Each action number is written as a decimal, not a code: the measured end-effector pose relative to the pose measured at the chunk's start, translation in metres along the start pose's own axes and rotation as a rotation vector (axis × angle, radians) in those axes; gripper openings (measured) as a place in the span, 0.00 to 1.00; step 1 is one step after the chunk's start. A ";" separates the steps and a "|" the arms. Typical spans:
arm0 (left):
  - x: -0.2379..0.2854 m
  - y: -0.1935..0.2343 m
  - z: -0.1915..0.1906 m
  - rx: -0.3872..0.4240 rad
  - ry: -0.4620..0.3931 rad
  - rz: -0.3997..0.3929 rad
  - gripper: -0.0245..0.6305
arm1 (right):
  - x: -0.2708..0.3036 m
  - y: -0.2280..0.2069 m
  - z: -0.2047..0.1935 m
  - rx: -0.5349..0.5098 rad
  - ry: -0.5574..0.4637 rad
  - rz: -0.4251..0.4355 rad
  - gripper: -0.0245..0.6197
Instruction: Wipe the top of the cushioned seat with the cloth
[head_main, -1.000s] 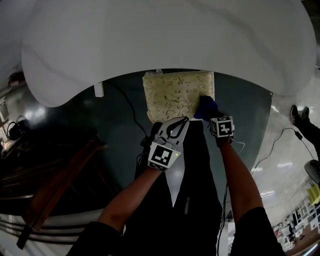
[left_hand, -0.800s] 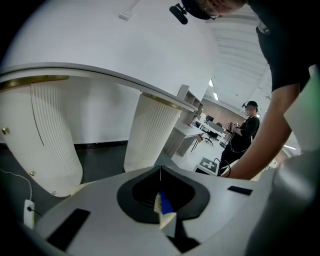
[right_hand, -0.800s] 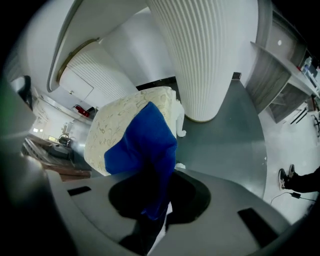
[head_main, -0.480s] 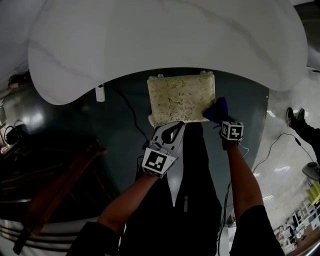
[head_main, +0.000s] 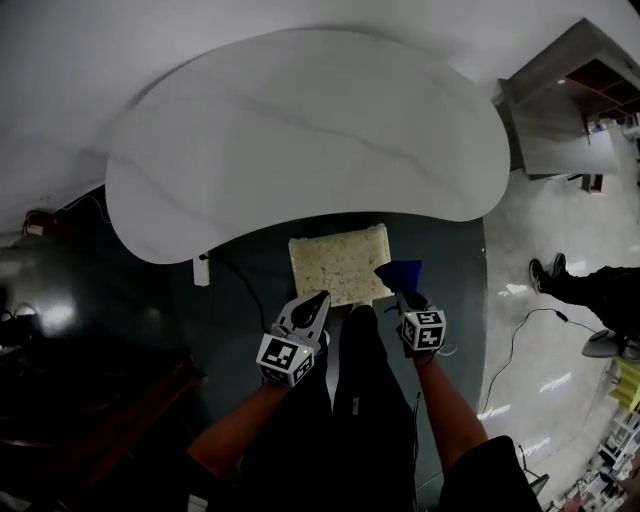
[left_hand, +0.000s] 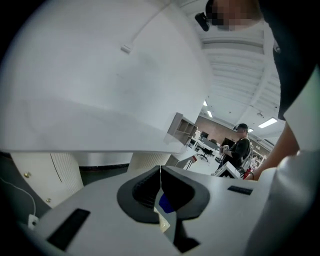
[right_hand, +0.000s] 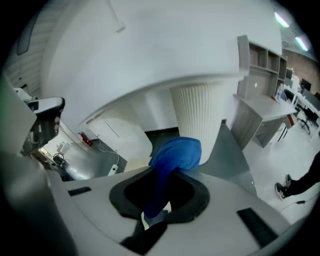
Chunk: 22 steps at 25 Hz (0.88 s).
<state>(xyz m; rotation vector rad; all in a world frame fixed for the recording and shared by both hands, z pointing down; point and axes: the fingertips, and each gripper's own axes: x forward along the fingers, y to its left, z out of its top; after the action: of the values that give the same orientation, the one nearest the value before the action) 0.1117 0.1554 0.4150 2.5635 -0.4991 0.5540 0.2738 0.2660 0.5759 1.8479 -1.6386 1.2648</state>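
Left gripper (head_main: 316, 300) held at near edge of cream patterned square seat cushion (head_main: 338, 260), jaws pressed together, nothing gripped. Bunched blue cloth (head_main: 401, 272) seen at cushion's near right corner, clamped between right gripper (head_main: 402, 294) jaws.

Head view:
- The near edge of the pale, leaf-patterned square cushioned seat (head_main: 338, 262) is partly covered by the left tongs (head_main: 313, 303).
- The seat's near right corner lies under the crumpled blue cloth (head_main: 399, 273). Whether the cloth presses on the cushion cannot be told.
- The seat's frame and legs are hidden below the cushion.
- The tips of the right tongs (head_main: 402, 296) are masked by the cloth.
- A bystander (head_main: 590, 285) is cut off at the right edge, with only legs and shoes in frame.

Right gripper view:
- The cloth's lower end runs down behind the tongs' body, out of sight.

Left gripper view:
- The tongs' body blocks the seat. Only a blue sliver and a pale sliver show below the jaws, too small to identify.
- The curved white worktop (left_hand: 100, 75) is cut by the frame edges.
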 end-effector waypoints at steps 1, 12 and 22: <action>-0.008 -0.003 0.015 0.026 -0.027 0.005 0.06 | -0.017 0.013 0.019 -0.014 -0.066 0.003 0.15; -0.112 -0.019 0.129 0.101 -0.159 0.103 0.06 | -0.185 0.153 0.123 0.020 -0.451 0.126 0.15; -0.194 -0.039 0.236 0.112 -0.388 0.212 0.06 | -0.271 0.243 0.261 -0.155 -0.652 0.179 0.15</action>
<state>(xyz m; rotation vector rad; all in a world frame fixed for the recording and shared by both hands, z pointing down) 0.0320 0.1148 0.1206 2.7529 -0.9029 0.1511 0.1675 0.1660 0.1522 2.1864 -2.1909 0.5802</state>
